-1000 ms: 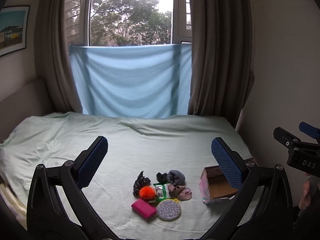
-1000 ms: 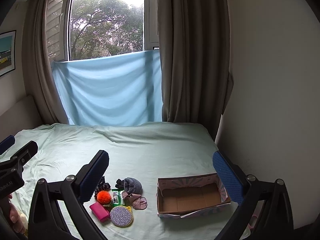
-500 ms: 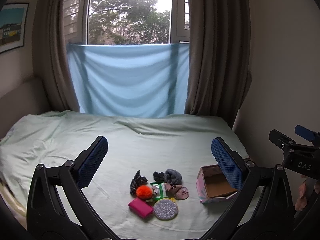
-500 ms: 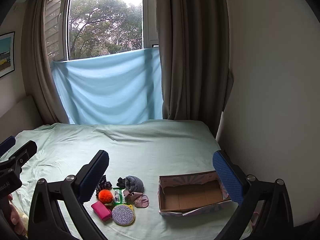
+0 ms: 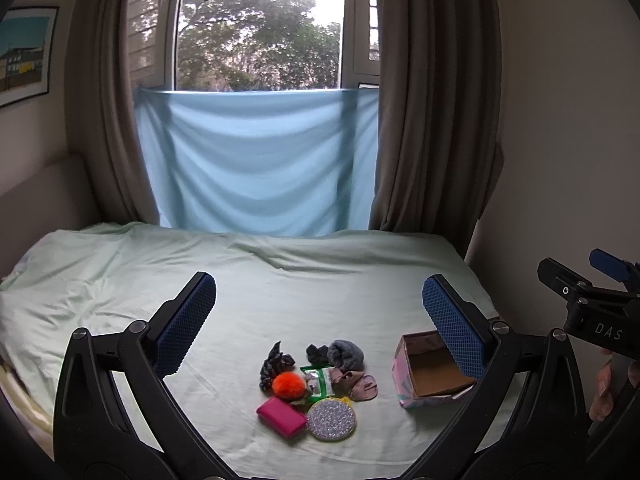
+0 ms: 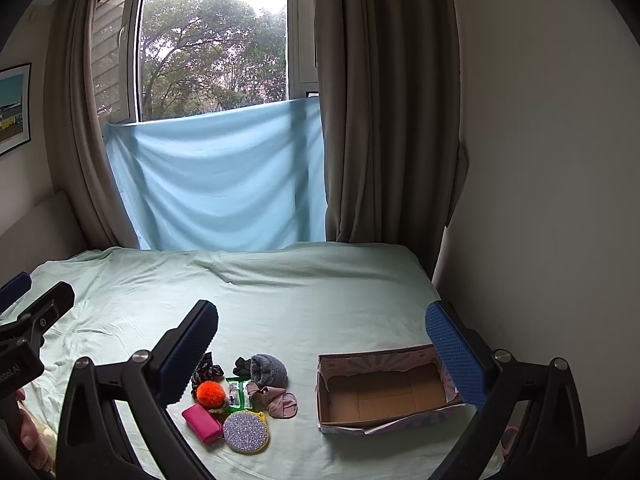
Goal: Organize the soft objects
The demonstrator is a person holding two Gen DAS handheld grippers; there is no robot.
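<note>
Soft objects lie in a small cluster on the pale green bedsheet [image 6: 304, 304], to the left of an open cardboard box with a pink patterned outside [image 6: 382, 394]. The cluster comprises a fluffy orange pompom [image 6: 211, 393], a grey knitted bundle [image 6: 269, 370], a dark patterned scrunchie [image 6: 205, 372], a small black fabric piece [image 6: 241, 366], a dusty-pink twisted cloth item [image 6: 278, 397], a flat magenta pouch [image 6: 202, 423], a round silver glitter disc with a yellow rim [image 6: 245, 432] and a green-edged packet [image 6: 237, 392]; the pieces touch or overlap. The box stands apart from them, with nothing visible inside.

Left gripper [image 5: 318, 314], above the near bed edge: blue-padded jaws spread wide, holding nothing. Right gripper [image 6: 320, 334]: jaws likewise wide apart, bare, its right finger overlapping the box's right end in view. A light blue cloth [image 5: 256, 168] hangs below the window [image 5: 260, 28], between brown curtains [image 5: 436, 120].
</note>
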